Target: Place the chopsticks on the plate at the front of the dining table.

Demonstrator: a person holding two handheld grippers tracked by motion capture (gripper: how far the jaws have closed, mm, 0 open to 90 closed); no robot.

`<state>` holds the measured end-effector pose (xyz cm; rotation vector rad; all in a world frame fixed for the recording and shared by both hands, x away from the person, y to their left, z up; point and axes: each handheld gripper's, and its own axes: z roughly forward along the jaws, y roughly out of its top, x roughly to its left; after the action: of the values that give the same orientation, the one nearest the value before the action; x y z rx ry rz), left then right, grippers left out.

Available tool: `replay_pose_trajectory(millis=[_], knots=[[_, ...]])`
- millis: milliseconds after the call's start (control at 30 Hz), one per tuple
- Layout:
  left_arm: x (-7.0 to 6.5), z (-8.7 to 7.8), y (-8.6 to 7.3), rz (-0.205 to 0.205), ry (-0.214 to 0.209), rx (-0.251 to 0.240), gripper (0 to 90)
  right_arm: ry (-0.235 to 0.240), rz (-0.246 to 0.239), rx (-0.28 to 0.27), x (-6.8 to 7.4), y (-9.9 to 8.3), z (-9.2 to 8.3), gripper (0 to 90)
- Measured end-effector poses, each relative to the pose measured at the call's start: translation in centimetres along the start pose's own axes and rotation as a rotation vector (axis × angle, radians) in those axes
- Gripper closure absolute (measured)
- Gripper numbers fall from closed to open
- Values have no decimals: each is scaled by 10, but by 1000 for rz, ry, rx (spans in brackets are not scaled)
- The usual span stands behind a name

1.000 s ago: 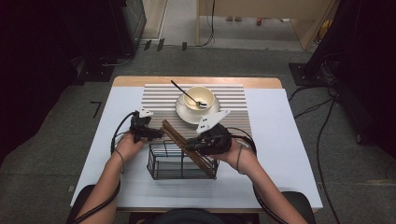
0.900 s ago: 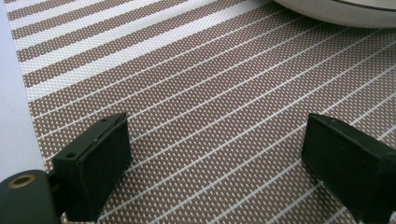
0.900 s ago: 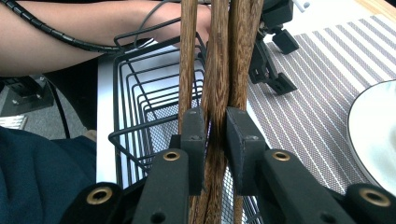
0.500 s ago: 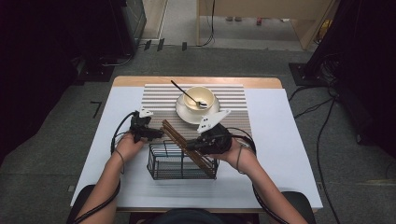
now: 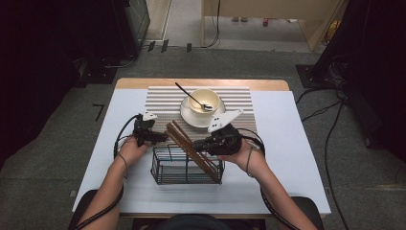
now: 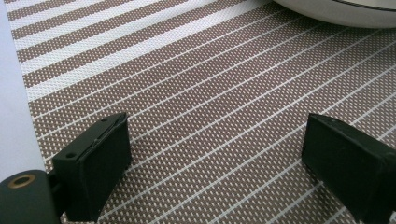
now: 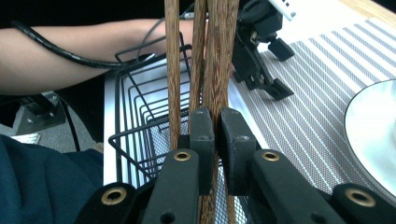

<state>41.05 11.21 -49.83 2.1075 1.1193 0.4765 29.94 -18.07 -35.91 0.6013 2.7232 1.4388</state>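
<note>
We hold the right tool [image 7: 211, 140] clamped narrow on one of the wooden chopsticks [image 5: 191, 148]; whether it grips more than one we cannot tell. The bundle leans in the wire basket [image 5: 186, 165], its long axis running from 5 o'clock at the basket's floor to 11 o'clock at the free tips. The grip sits mid-length, so the sticks extend both ways from the jaws. The left tool [image 5: 160, 137] stands wide and empty at the tips' 9 o'clock, over the striped mat [image 6: 210, 93]. The white tabletop [image 5: 297, 158] carries mat, basket, and a bowl [image 5: 206, 101] with spoon at 12 o'clock. Dark floor with cables surrounds it.
</note>
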Motion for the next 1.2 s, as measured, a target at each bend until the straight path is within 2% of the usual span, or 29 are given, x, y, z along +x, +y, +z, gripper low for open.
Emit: replay_pose_trajectory(millis=[200, 733, 1200], knots=[[0, 0, 0, 0, 0, 0, 84, 1, 11, -37, -1, 2, -7, 851], [0, 0, 0, -2, 1, -2, 85, -16, 46, -88, -2, 12, -23, 851], [0, 0, 0, -1, 0, -1, 85, -24, 62, -94, -6, 21, -28, 851]])
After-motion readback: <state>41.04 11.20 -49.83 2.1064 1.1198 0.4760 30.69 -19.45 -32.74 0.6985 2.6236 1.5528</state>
